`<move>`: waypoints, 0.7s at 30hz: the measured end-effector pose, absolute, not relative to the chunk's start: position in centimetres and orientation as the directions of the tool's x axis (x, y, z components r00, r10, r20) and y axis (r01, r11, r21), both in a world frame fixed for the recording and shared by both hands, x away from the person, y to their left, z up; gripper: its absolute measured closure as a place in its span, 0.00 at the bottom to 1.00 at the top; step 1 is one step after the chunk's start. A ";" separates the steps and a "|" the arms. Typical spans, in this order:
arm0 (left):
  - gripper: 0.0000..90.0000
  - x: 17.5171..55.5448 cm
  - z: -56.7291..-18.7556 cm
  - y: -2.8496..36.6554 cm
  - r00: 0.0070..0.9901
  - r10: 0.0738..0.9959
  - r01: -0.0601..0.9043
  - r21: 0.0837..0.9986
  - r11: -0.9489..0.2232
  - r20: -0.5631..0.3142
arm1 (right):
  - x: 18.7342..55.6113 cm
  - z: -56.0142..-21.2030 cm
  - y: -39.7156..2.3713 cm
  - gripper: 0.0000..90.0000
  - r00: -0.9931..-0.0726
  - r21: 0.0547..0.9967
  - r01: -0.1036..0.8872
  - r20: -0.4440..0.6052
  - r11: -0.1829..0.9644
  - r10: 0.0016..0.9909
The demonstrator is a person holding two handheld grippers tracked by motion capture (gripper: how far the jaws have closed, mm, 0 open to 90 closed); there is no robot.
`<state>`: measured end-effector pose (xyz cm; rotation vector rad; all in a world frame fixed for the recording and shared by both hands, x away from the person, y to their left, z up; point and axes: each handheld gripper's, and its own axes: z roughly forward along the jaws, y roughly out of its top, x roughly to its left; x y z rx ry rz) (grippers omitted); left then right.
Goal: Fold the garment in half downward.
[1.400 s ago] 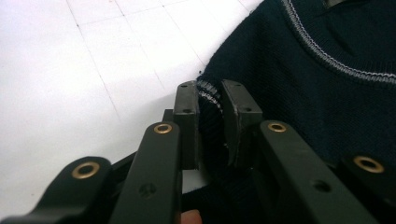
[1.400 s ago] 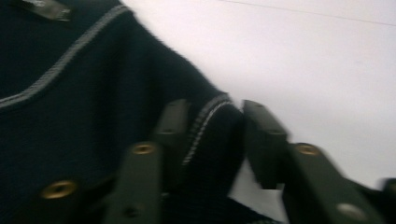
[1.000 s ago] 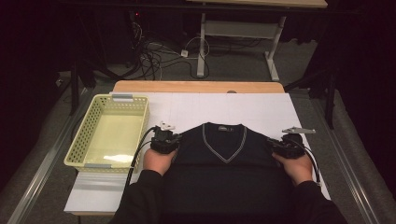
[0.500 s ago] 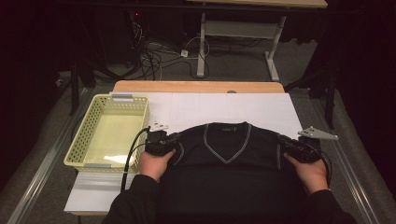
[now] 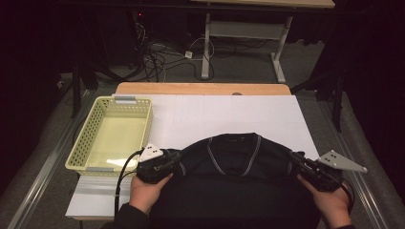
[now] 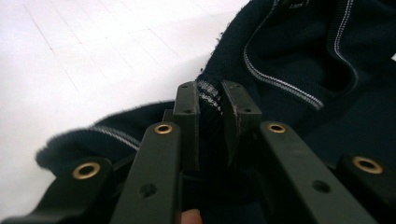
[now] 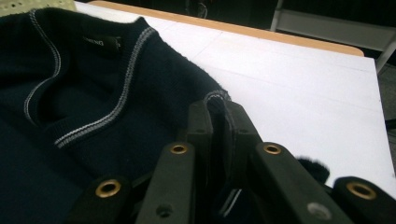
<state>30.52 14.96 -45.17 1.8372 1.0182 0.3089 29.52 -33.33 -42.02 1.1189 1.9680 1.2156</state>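
Item: navy V-neck sweater vest (image 5: 239, 176), lying on the white table (image 5: 229, 114), near edge. Soft, light knit, likely to stretch and sag. I have left gripper (image 6: 210, 109) and right gripper (image 7: 217, 121) pinching its striped armhole edges.

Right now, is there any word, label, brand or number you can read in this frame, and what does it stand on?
Neck label inside the collar of the dark sweater: pale lettering, too blurred to read in the right gripper view.
The same label at the top edge of the left gripper view: cut off and blurred, unreadable.
Yellow basket, white table cover: no text visible.
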 end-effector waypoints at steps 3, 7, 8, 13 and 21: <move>0.83 29.4 -45.7 15.1 0.633 0.738 0.508 0.845 -0.167 -0.234 | 28.2 -42.7 -33.7 0.93 -0.491 0.908 0.353 -0.026 0.227 0.871; 0.83 27.9 -46.3 15.2 0.653 0.723 0.500 0.846 -0.187 -0.226 | 26.6 -43.7 -34.1 0.93 -0.494 0.910 0.355 -0.015 0.217 0.869; 0.83 27.5 -46.4 15.3 0.658 0.717 0.500 0.845 -0.189 -0.229 | 26.2 -44.0 -34.1 0.93 -0.495 0.910 0.354 -0.013 0.216 0.869; 0.83 25.7 -46.8 15.8 0.679 0.698 0.489 0.850 -0.197 -0.229 | 24.5 -44.9 -34.1 0.93 -0.509 0.912 0.349 -0.010 0.217 0.861; 0.83 23.7 -47.5 16.8 0.692 0.681 0.500 0.840 -0.210 -0.241 | 22.7 -45.7 -34.3 0.93 -0.525 0.901 0.349 -0.040 0.258 0.850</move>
